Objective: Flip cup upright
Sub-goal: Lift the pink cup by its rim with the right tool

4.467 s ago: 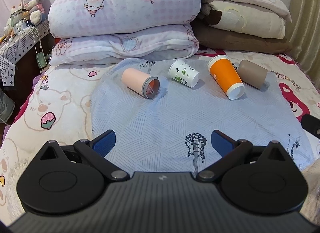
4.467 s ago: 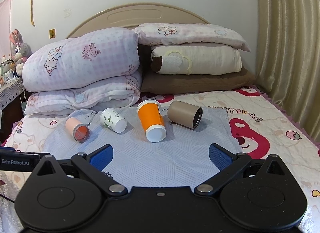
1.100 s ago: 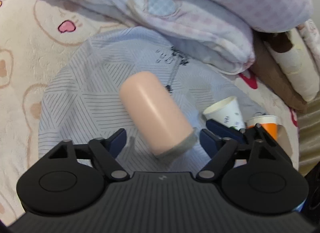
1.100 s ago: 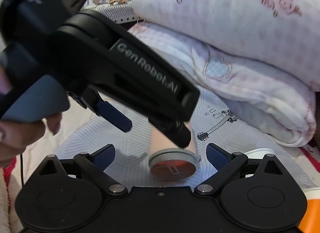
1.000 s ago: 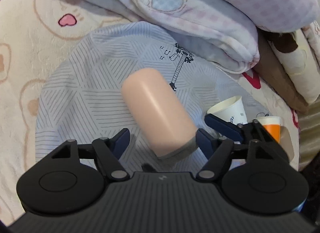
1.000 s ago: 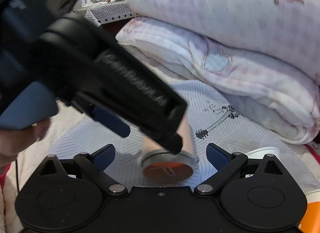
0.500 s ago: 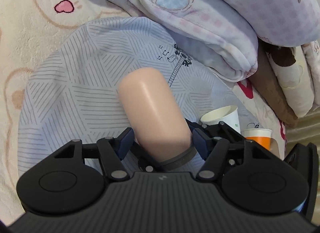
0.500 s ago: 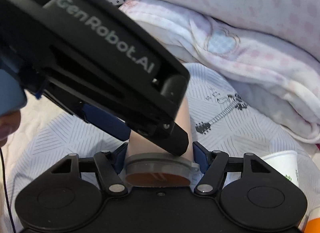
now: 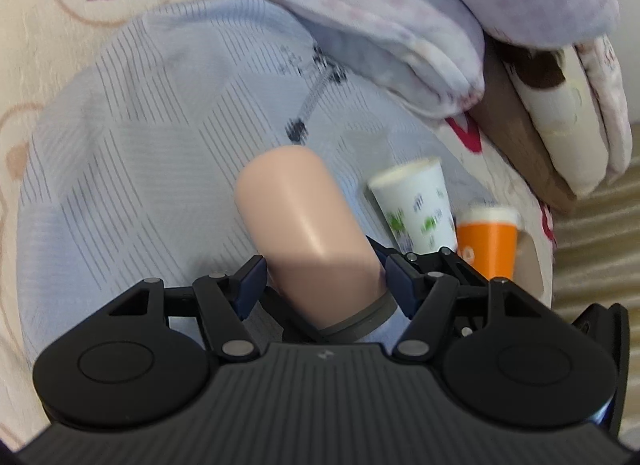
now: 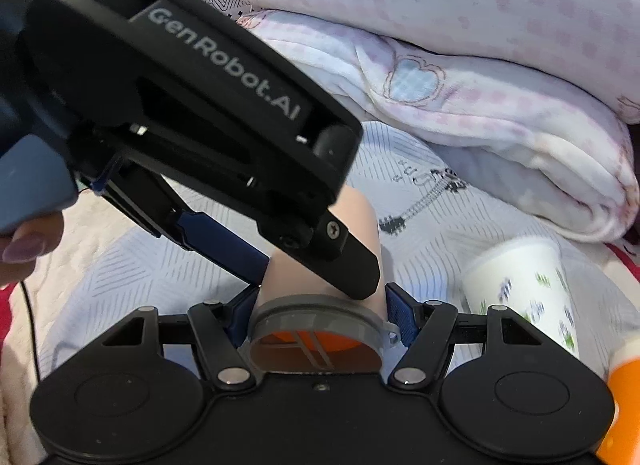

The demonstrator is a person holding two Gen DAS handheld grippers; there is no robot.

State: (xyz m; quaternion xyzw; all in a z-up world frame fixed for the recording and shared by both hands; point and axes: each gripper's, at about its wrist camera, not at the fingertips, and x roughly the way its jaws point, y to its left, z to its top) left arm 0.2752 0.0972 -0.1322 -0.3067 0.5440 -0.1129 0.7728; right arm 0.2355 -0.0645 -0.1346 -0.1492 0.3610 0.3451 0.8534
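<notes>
Left claw (image 9: 322,285) and right claw (image 10: 320,311) both clamped.

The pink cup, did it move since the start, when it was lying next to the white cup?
Yes. The pink cup has tipped up off the blue mat; both grippers, left gripper and right gripper, are shut on it, beside the white cup.

**Black grippers with blue pads**

The left gripper (image 9: 322,279) has a ribbed black housing, two round black discs, silver pivot rivets and dark blue finger pads (image 9: 250,285). The right gripper (image 10: 320,315) matches it. Beside its left pad, the other tool's black body reads "GenRobot.AI" in grey, with a cross-head screw. A thumb (image 10: 30,241) with a pale nail shows.
</notes>
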